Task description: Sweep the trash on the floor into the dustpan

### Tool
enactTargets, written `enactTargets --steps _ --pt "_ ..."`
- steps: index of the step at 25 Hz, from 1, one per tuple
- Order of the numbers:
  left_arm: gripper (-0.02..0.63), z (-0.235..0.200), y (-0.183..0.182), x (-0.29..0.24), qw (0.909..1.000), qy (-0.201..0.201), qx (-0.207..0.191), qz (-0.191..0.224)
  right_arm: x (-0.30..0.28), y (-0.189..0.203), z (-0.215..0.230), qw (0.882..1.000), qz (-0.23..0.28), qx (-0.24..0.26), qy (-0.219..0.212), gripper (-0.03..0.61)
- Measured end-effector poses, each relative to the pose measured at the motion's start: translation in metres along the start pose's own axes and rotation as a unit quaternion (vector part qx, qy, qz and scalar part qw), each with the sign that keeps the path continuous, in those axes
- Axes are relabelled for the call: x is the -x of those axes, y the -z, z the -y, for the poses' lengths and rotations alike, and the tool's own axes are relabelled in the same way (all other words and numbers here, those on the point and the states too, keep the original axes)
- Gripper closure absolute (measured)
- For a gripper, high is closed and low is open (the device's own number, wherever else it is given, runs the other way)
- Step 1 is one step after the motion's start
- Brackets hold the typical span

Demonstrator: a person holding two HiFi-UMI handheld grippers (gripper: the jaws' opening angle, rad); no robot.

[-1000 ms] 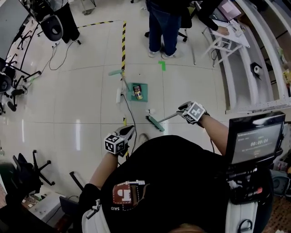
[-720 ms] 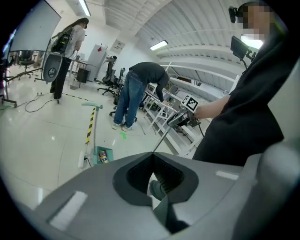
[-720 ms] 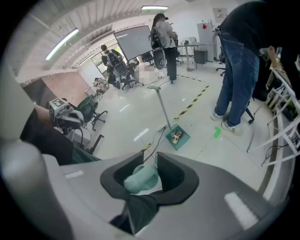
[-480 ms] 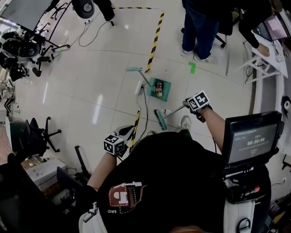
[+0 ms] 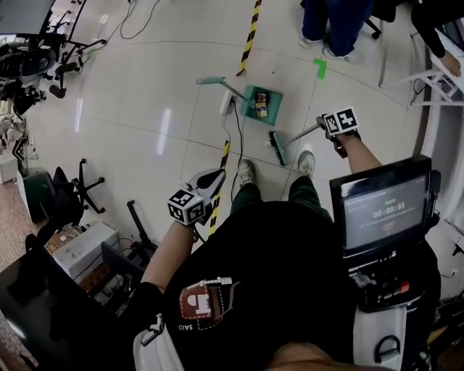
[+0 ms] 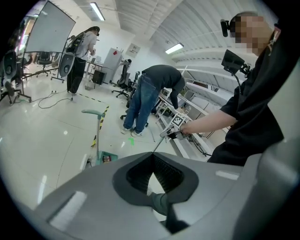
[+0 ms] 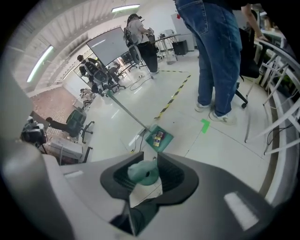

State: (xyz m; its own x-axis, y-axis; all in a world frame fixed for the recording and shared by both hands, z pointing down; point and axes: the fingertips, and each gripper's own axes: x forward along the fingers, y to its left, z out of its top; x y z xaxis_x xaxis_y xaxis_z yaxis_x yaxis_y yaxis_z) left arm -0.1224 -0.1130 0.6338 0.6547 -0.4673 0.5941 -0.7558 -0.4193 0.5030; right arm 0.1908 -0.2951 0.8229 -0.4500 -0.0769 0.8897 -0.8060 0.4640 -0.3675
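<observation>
A green dustpan [image 5: 253, 95] stands on the pale floor with a small can or packet of trash [image 5: 261, 106] inside it; its long handle [image 5: 212, 81] leans left. In the right gripper view the dustpan [image 7: 152, 138] lies just ahead. The broom head [image 5: 278, 148] rests on the floor just short of the pan, and its thin shaft rises to my right gripper [image 5: 328, 124]. That right gripper [image 7: 143, 172] is shut on the broom's green handle end. My left gripper [image 5: 211, 180] hangs by my left side, shut and holding nothing; in its own view the left gripper [image 6: 152, 153] has its jaws meeting.
A white power strip [image 5: 225, 102] with a black cable lies beside the dustpan. Yellow-black tape [image 5: 251, 24] runs up the floor, and a green tape mark [image 5: 320, 69] is to the right. Two people [image 5: 326, 22] stand beyond. An office chair [image 5: 67, 196] is left, white racks [image 5: 435, 72] right.
The view has swung so the dustpan and broom sit higher and further right in frame. The broom head stays just short of the pan; the left gripper stays at my side.
</observation>
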Motion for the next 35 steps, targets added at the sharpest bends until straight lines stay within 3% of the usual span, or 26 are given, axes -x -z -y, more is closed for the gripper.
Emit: enactTargets --steps 12,18,22,31,35 --pt "0.614 -0.016 -0.019 -0.057 0.9987 0.049 -0.005 0.009 -0.002 -0.051 0.035 0.996 -0.014 0.083 0.042 0.491" --pt "0.614 -0.017 -0.015 -0.080 0.9977 0.064 -0.022 0.007 0.025 -0.066 0.076 0.992 -0.006 0.092 0.085 0.491" --pt "0.614 -0.032 -0.032 -0.084 0.9983 0.048 -0.026 0.019 0.053 -0.072 0.086 0.990 0.006 0.086 0.112 0.491" --pt "0.613 -0.054 -0.061 -0.094 0.9980 0.034 -0.026 0.046 0.095 -0.055 0.057 0.994 -0.006 0.080 0.075 0.489" --pt "0.612 -0.058 -0.051 -0.101 0.9981 0.029 -0.024 0.048 0.111 -0.035 0.083 0.995 -0.018 0.055 0.086 0.491"
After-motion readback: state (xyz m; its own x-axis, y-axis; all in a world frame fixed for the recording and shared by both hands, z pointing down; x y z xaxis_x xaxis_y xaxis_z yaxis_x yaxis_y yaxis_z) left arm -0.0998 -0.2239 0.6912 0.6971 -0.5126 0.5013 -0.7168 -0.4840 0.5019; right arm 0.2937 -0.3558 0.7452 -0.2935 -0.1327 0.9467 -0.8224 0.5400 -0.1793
